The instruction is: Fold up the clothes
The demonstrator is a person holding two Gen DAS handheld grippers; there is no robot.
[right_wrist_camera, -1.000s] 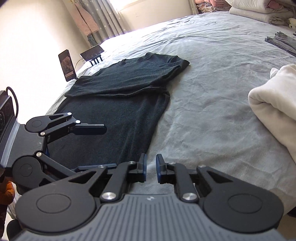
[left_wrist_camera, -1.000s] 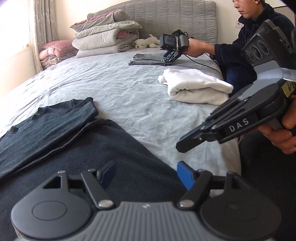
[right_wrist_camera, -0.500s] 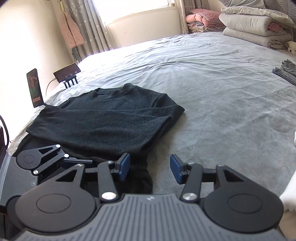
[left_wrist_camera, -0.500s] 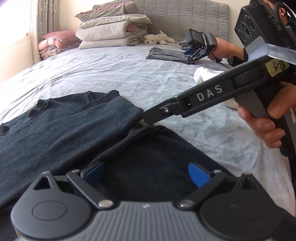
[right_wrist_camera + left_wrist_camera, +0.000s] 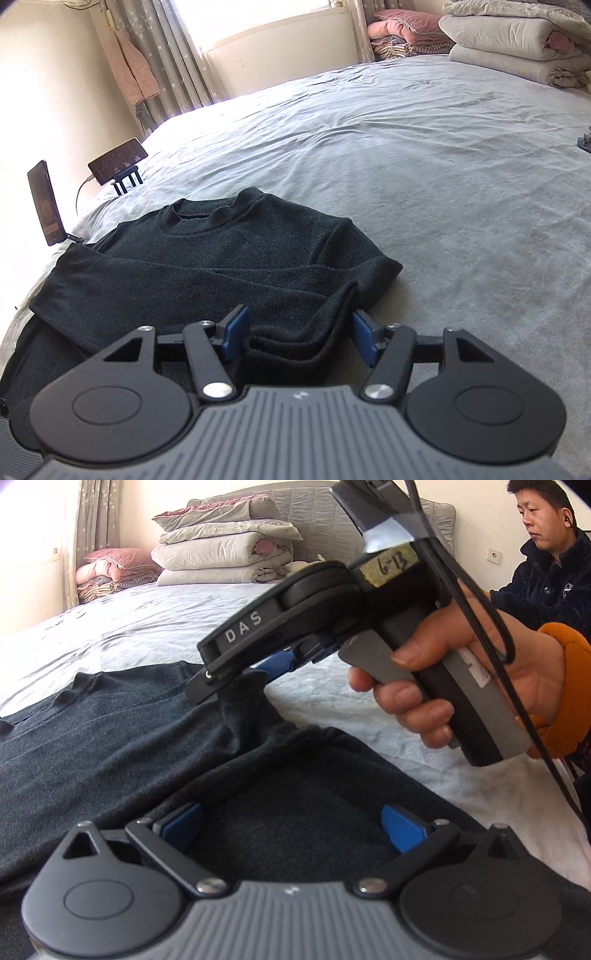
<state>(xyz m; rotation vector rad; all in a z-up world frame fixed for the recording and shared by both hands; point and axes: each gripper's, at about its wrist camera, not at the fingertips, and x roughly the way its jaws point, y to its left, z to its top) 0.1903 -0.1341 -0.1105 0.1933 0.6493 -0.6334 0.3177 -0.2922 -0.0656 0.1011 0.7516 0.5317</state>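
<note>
Sweater point(image 5: 207, 273) down on the grey bed point(image 5: 443, 177), both grippers at its near edge.

Left gripper point(image 5: 291, 821) sits low over the dark knit with its 2 blue pads point(image 5: 400, 829) spread as wide as they go, cloth lying under them, nothing pinched. Right gripper point(image 5: 299, 334) has its jaws opening, and a bunched fold of the sweater's edge stands between the pads without being pressed; seen from the left wrist camera, that fold is peaked up at the tips of the right gripper point(image 5: 236, 679), which a hand point(image 5: 469, 679) with an orange cuff holds by the grip. The sweater lies collar away, one sleeve folded across its front. 2 phones point(image 5: 118, 160) stand on stands at the bed's far left edge. Folded quilts point(image 5: 221, 557) are stacked by the headboard, and another person point(image 5: 546, 587) sits at the far right.
</note>
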